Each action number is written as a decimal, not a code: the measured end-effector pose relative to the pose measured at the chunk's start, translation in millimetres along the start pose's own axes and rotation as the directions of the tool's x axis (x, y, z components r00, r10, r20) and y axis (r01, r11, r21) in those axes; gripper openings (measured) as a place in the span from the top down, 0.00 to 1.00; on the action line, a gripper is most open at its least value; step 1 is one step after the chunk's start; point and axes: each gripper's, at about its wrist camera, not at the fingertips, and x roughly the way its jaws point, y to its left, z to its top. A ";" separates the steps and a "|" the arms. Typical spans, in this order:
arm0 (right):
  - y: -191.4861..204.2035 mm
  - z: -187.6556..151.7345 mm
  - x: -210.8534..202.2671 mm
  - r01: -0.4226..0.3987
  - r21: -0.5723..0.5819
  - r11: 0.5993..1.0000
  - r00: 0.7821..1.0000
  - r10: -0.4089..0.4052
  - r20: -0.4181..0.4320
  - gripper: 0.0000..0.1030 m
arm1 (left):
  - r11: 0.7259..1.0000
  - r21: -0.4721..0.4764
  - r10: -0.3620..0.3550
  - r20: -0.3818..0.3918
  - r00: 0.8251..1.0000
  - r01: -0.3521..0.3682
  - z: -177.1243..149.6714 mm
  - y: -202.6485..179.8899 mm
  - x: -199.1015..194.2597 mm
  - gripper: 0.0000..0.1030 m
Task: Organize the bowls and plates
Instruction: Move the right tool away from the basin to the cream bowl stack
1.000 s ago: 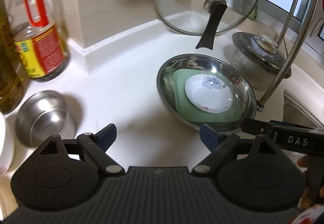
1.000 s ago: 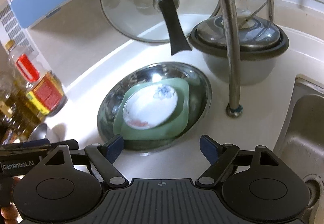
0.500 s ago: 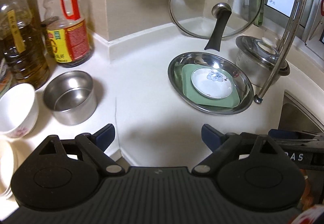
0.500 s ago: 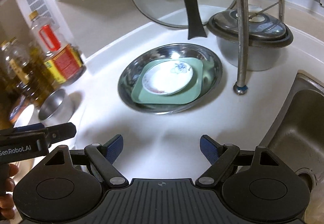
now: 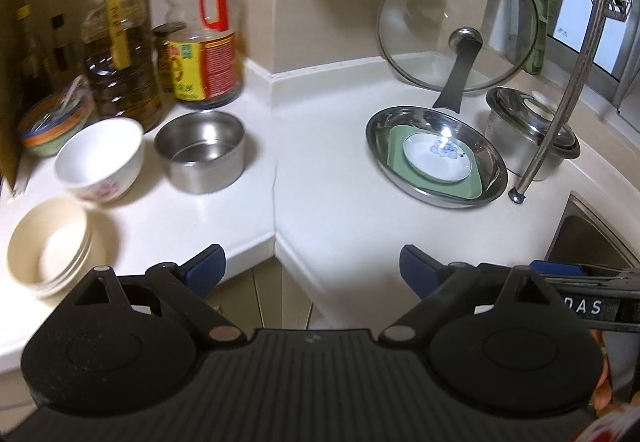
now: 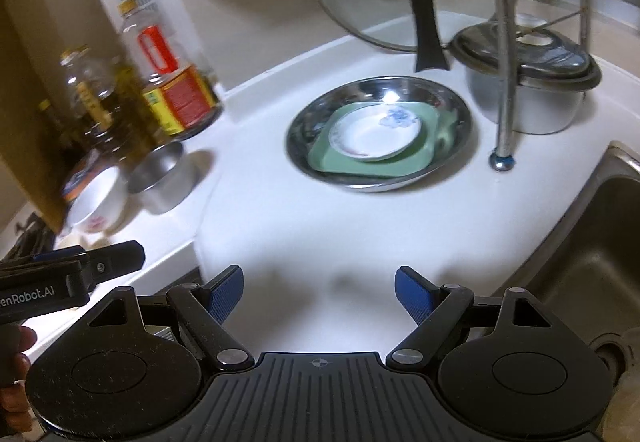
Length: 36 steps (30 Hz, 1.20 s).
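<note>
You held both the left claw (image 5: 310, 270) and right claw (image 6: 319, 292) released and empty above the surface (image 5: 328, 210), plates nested in the steel basin (image 5: 494, 172) by size, bowls loose at left.

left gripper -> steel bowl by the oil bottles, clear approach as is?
Probably yes. The left gripper is open and empty, and the steel bowl stands apart from the white bowl beside it, with bare counter in front. The bottles sit close behind.

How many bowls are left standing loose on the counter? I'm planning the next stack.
3: a white bowl, a steel bowl beside it, and cream nested bowls nearest the left edge, which may hide more.
</note>
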 end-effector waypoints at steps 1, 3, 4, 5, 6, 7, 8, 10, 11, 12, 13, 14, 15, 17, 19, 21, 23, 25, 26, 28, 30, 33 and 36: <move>1.1 -1.7 -1.3 -0.012 -0.003 1.000 1.000 0.012 -0.002 0.20 | 1.000 -0.011 0.006 0.000 1.000 -0.006 -3.3 1.4 -4.4 0.10; 3.0 -4.9 -3.0 -0.035 -0.003 0.999 0.999 0.035 -0.010 0.20 | 0.999 -0.024 0.024 -0.001 1.000 -0.024 -9.3 3.8 -11.7 0.10; 4.3 -6.5 -3.6 -0.047 -0.003 0.999 0.999 0.047 -0.012 0.20 | 0.999 -0.028 0.037 0.000 0.999 -0.037 -12.6 4.9 -15.6 0.10; 5.5 -8.6 -4.7 -0.056 -0.003 0.998 0.998 0.055 -0.014 0.20 | 0.998 -0.032 0.047 0.003 0.999 -0.047 -15.3 6.5 -19.3 0.10; 7.3 -10.1 -5.2 -0.064 -0.004 0.998 0.998 0.064 -0.017 0.20 | 0.998 -0.037 0.057 0.003 0.998 -0.057 -18.4 8.2 -23.1 0.10; 9.0 -11.4 -5.3 -0.073 -0.006 0.997 0.997 0.072 -0.021 0.20 | 0.997 -0.044 0.066 0.001 0.998 -0.066 -21.2 10.3 -26.3 0.10; 11.4 -13.0 -4.9 -0.080 -0.008 0.997 0.997 0.079 -0.026 0.20 | 0.996 -0.052 0.074 0.001 0.997 -0.074 -24.0 13.2 -29.2 0.10; 16.2 -16.8 -3.2 -0.100 -0.007 0.995 0.994 0.100 -0.033 0.20 | 0.994 -0.069 0.089 -0.006 0.996 -0.089 -28.6 18.8 -33.9 0.10; 18.7 -19.0 -2.7 -0.110 -0.007 0.994 0.993 0.110 -0.029 0.20 | 0.992 -0.077 0.097 -0.008 0.995 -0.097 -30.4 22.2 -35.7 0.10; 21.8 -20.1 -1.8 -0.115 -0.013 0.993 0.993 0.114 -0.030 0.20 | 0.991 -0.086 0.105 -0.010 0.994 -0.105 -31.6 25.2 -37.3 0.10; 25.3 -21.0 -0.8 -0.116 -0.026 0.993 0.993 0.115 -0.038 0.20 | 0.989 -0.092 0.113 -0.013 0.993 -0.114 -33.0 28.1 -38.8 0.10; 28.3 -21.5 0.7 -0.117 -0.039 0.992 0.992 0.115 -0.049 0.20 | 0.988 -0.097 0.122 -0.015 0.992 -0.123 -33.7 30.5 -40.0 0.10; 30.6 -22.3 2.0 -0.120 -0.048 0.992 0.991 0.117 -0.058 0.20 | 0.986 -0.101 0.129 -0.017 0.991 -0.130 -34.6 33.4 -41.2 0.10; 35.7 -22.5 5.4 -0.124 -0.060 0.990 0.990 0.120 -0.072 0.20 | 0.984 -0.109 0.141 -0.021 0.990 -0.142 -36.1 39.6 -43.3 0.10; 43.3 -21.5 10.6 -0.130 -0.081 0.988 0.988 0.123 -0.091 0.20 | 0.980 -0.119 0.154 -0.027 0.988 -0.157 -37.1 47.3 -44.5 0.10; 52.5 -21.3 16.0 -0.141 -0.112 0.984 0.987 0.130 -0.097 0.20 | 0.977 -0.127 0.166 -0.033 0.985 -0.169 -38.5 55.5 -44.9 0.10; 62.0 -20.9 21.7 -0.159 -0.129 0.979 0.984 0.147 -0.099 0.20 | 0.974 -0.136 0.179 -0.044 0.983 -0.184 -39.4 64.8 -44.3 0.10; 72.5 -20.0 29.7 -0.167 -0.141 0.976 0.982 0.152 -0.114 0.20 | 0.969 -0.148 0.189 -0.056 0.980 -0.195 -39.9 75.5 -44.2 0.10; 78.7 -19.6 34.3 -0.172 -0.151 0.974 0.980 0.154 -0.124 0.20 | 0.967 -0.155 0.193 -0.060 0.979 -0.200 -39.8 80.8 -43.9 0.10; 90.5 -18.8 42.0 -0.185 -0.172 0.968 0.977 0.162 -0.138 0.20 | 0.963 -0.165 0.204 -0.068 0.977 -0.212 -39.5 92.0 -43.1 0.10; 100.7 -18.7 48.6 -0.192 -0.183 0.964 0.976 0.167 -0.143 0.20 | 0.960 -0.173 0.211 -0.074 0.975 -0.221 -39.0 102.8 -41.9 0.10; 116.6 -18.1 60.0 -0.210 -0.195 0.958 0.970 0.179 -0.162 0.20 | 0.955 -0.187 0.219 -0.081 0.972 -0.231 -37.4 118.6 -39.6 0.10; 131.5 -17.7 70.1 -0.230 -0.212 0.950 0.965 0.195 -0.175 0.20 | 0.951 -0.197 0.227 -0.088 0.970 -0.240 -36.4 132.0 -37.6 0.10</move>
